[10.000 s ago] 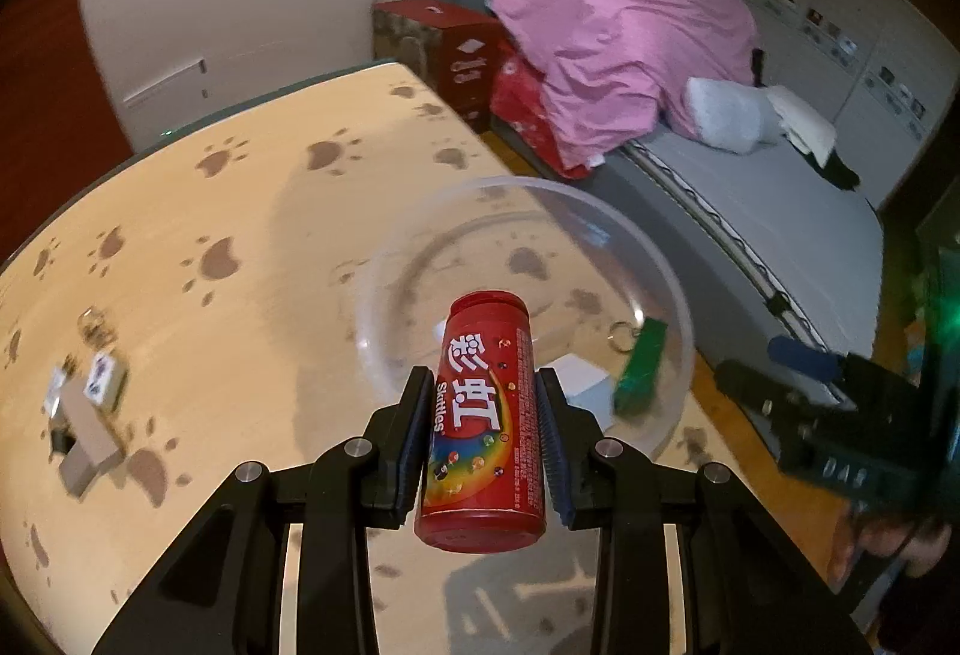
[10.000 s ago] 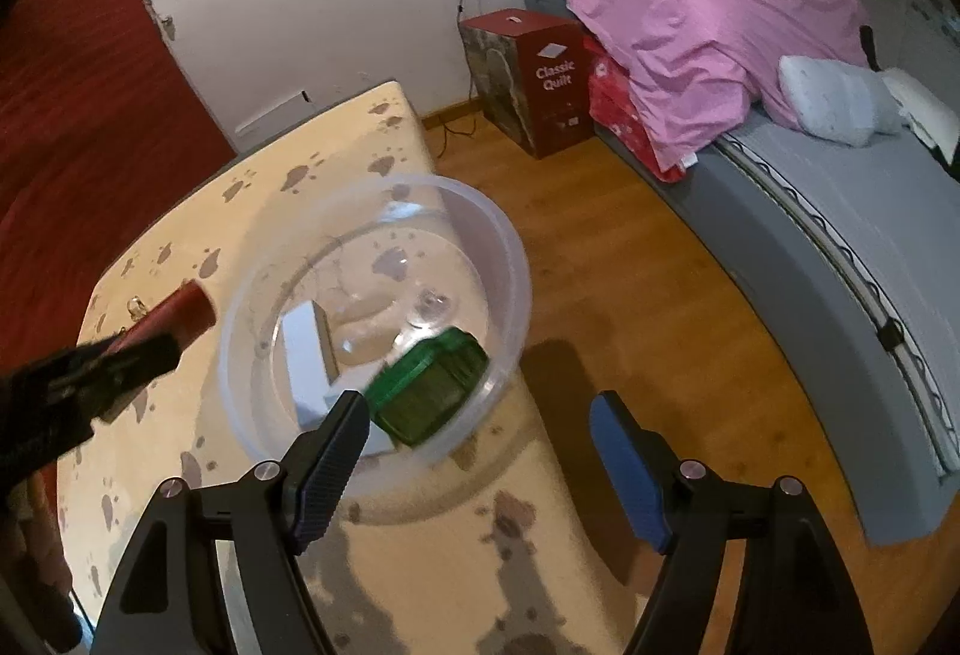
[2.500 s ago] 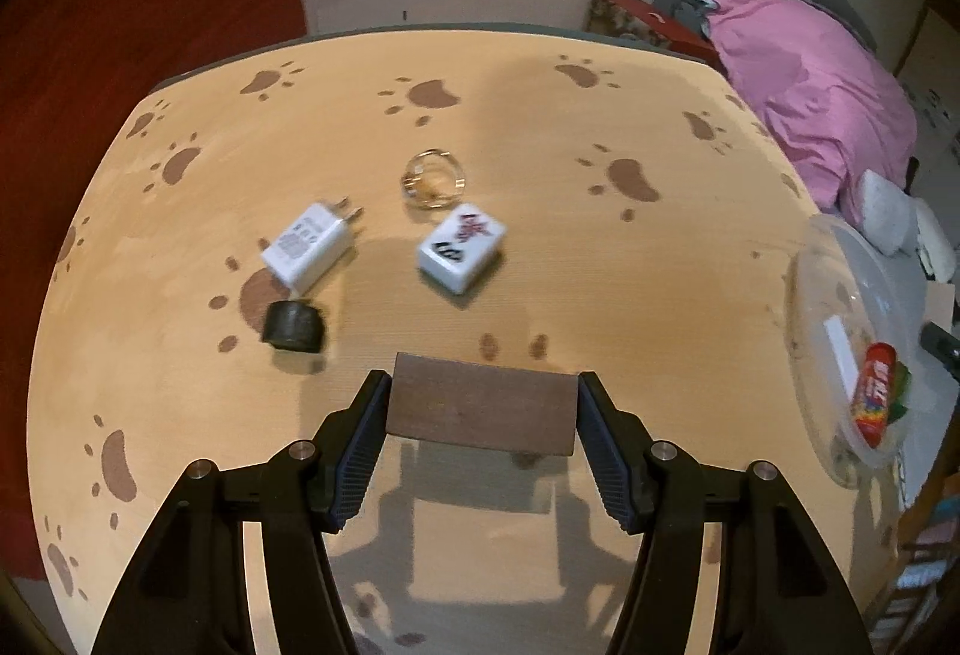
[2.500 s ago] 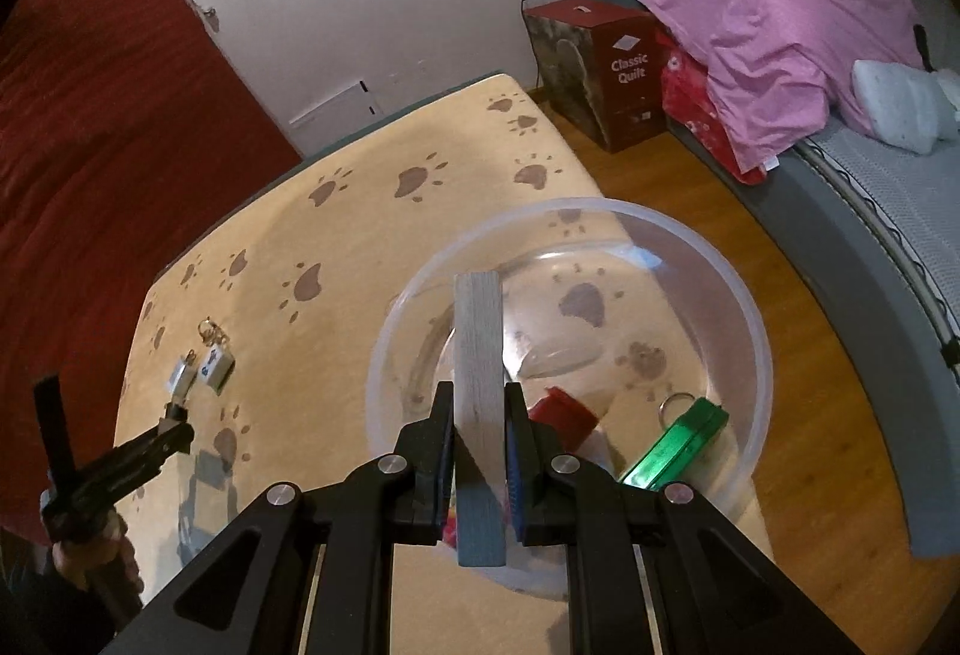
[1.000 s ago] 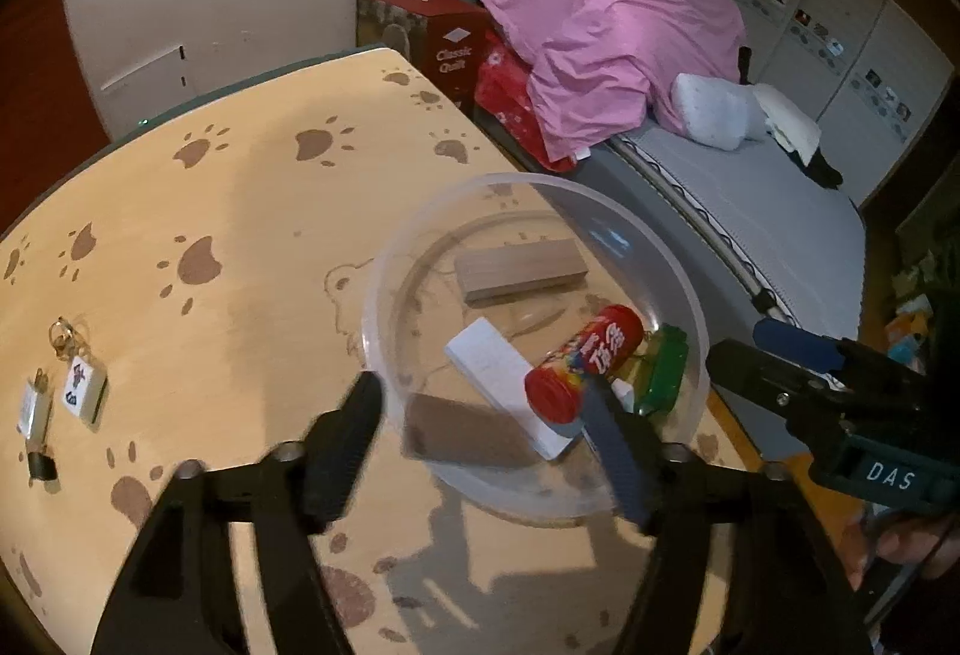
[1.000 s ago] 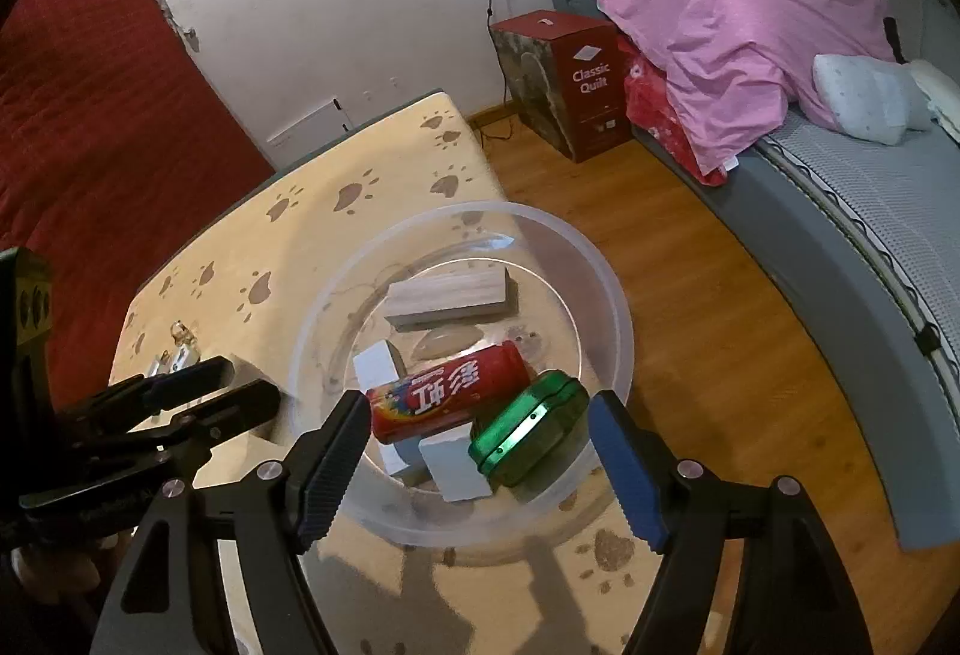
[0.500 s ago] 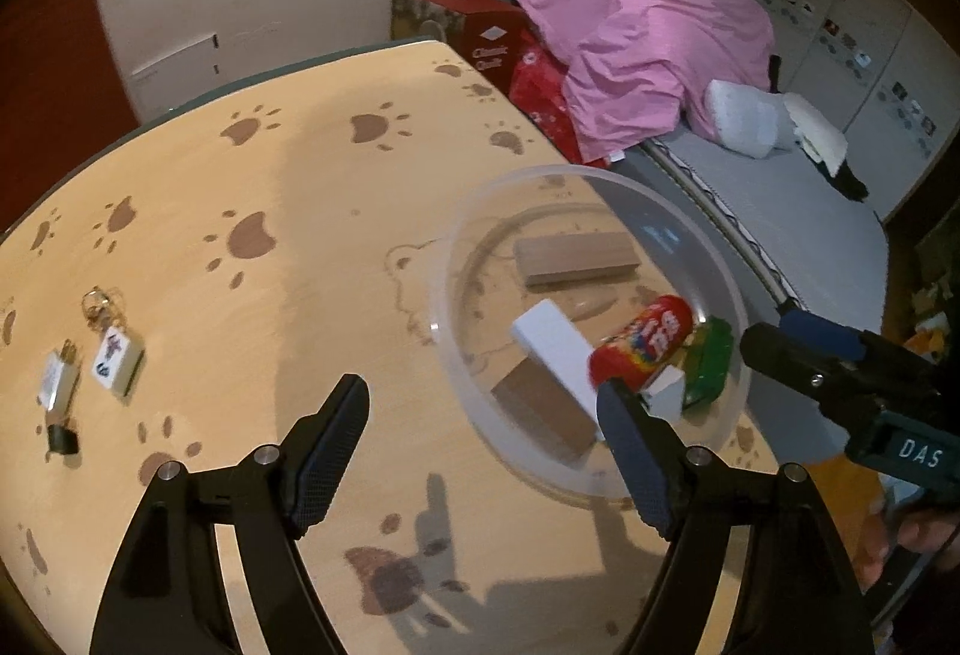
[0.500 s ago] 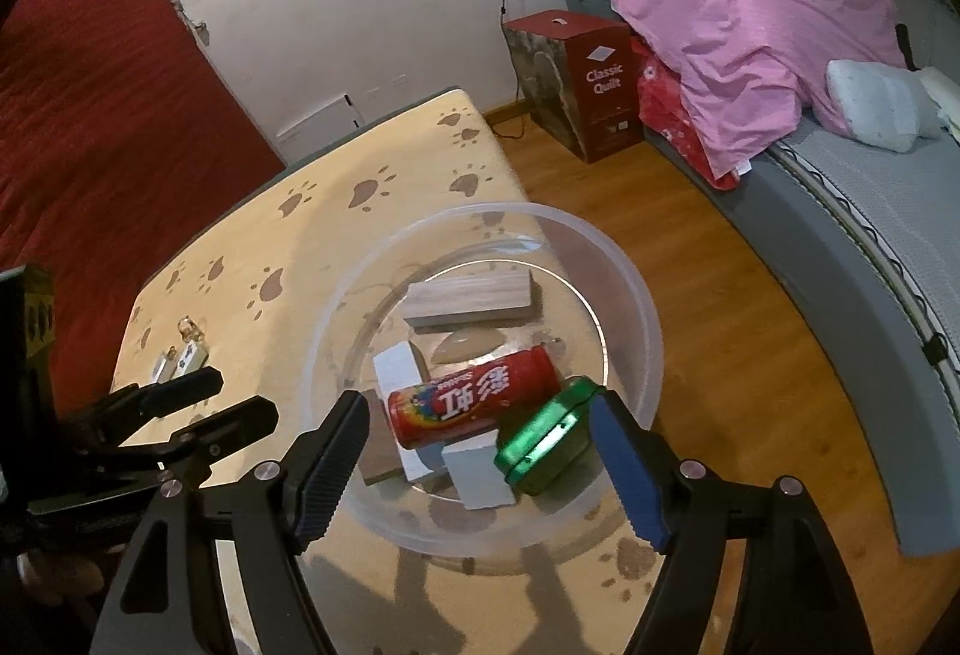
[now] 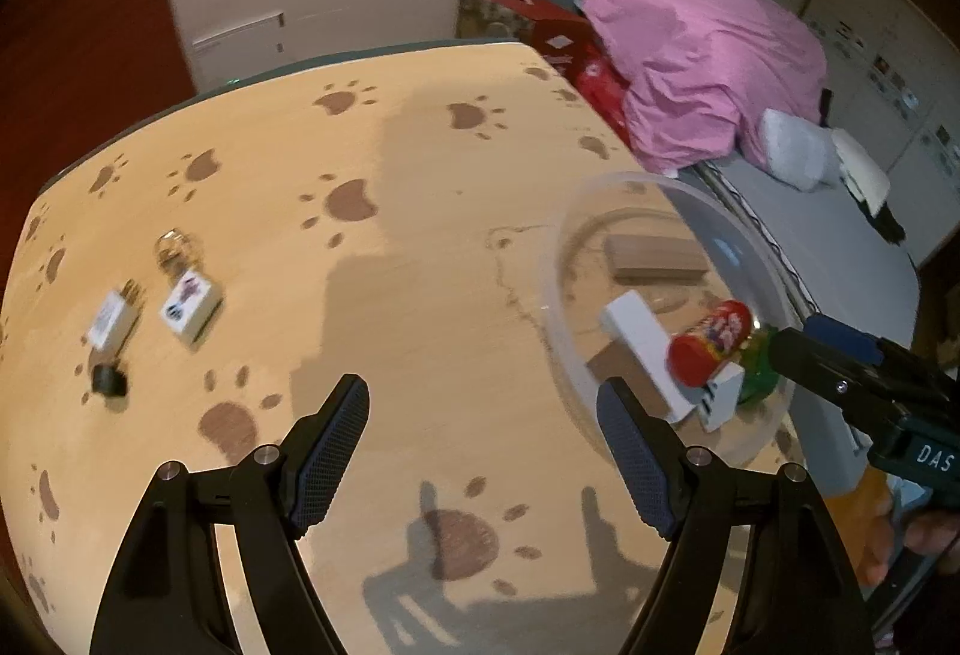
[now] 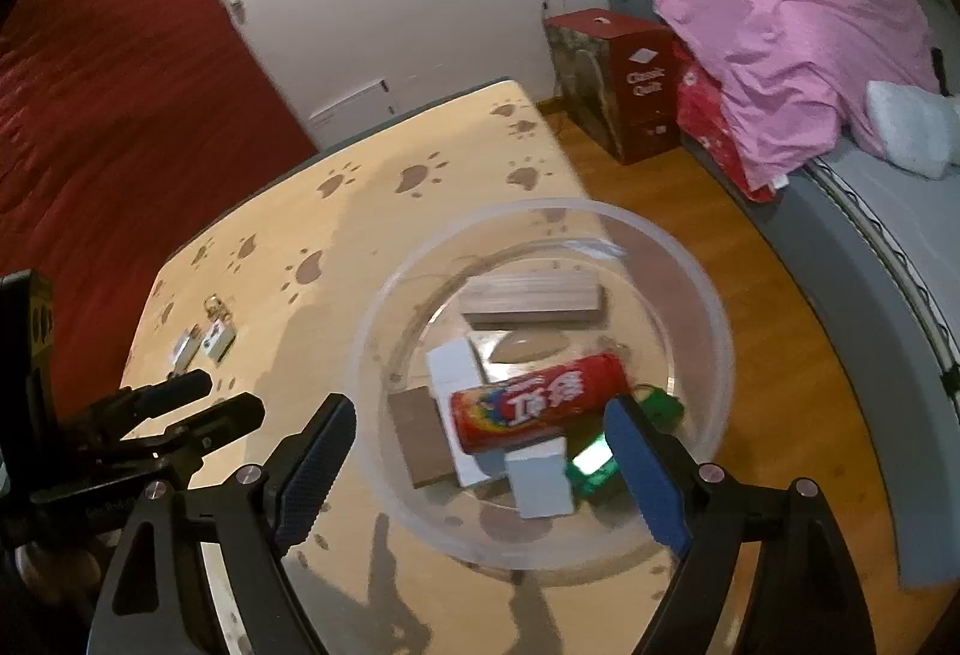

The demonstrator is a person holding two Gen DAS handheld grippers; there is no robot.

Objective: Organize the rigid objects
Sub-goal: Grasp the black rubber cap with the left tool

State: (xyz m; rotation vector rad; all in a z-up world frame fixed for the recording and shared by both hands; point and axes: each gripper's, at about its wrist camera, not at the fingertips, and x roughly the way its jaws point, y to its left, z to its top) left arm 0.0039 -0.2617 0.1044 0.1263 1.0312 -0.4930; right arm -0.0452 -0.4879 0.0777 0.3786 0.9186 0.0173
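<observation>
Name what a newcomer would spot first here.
The clear bowl near the table's right edge, crowded with a red can, wooden blocks, white boxes and a green case. Next, the paw-print table with a few small items left at its far left. Behind, a pink quilt on the bed.

red candy tube (image 10: 537, 403) lies in clear bowl (image 10: 690, 265).

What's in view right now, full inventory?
clear plastic bowl: 1, transparent, table's right edge
red candy tube: 1, in bowl, on top
wooden blocks: 2, pale and dark brown, in bowl
white blocks: 2, in bowl
green case: 1, in bowl
mahjong-tile keychain: 1, white, table's left
charger plug: 1, white, beside keychain
small black piece: 1, near plug
table: 1, tan, paw prints
left tool: open, empty
right tool: jaws opening, empty
</observation>
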